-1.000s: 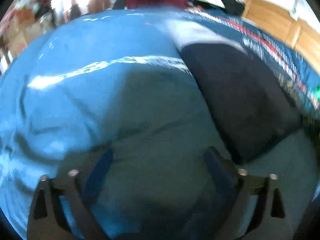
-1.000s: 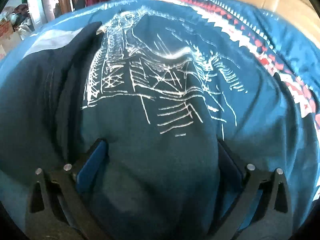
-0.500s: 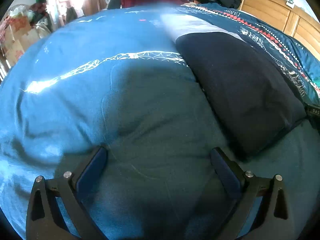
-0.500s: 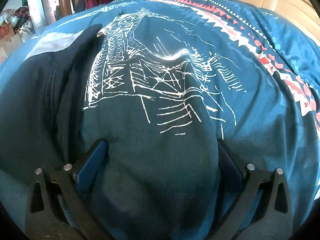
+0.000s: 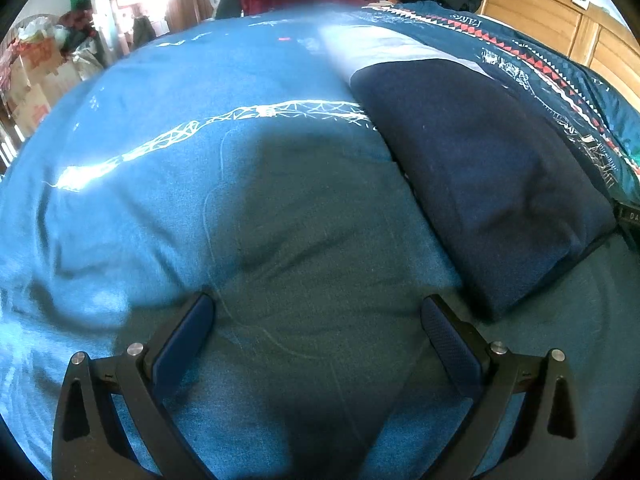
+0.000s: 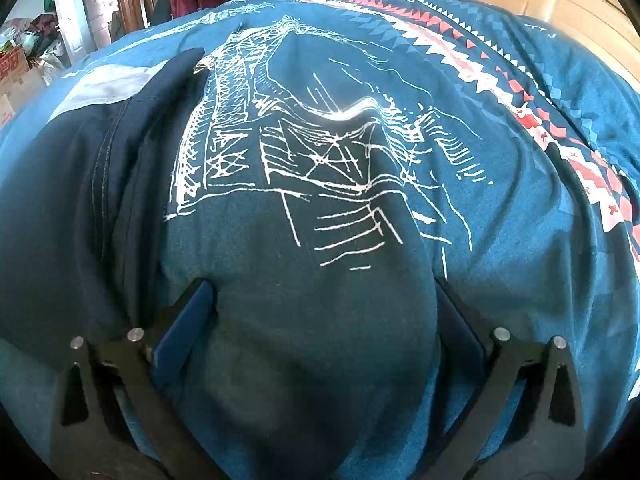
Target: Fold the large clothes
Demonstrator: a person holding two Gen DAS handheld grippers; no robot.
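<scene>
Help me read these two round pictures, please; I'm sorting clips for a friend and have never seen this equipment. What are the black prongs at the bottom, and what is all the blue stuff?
No robot here: a person holds a two-finger gripper in each hand, and a wide-angle camera on each one looks forward along its fingers, hence the round, bulging pictures. The black prongs with blue pads are those fingers. One picture is from the left gripper, the other from the right gripper. Both stand open and hold nothing.

The blue stuff is a teal bedspread with white line drawings and a red and white patterned band. On it lies a folded dark navy garment, to the right in the left view and to the left in the right view, so it lies between the two grippers. Behind are a wooden headboard and room clutter.
</scene>
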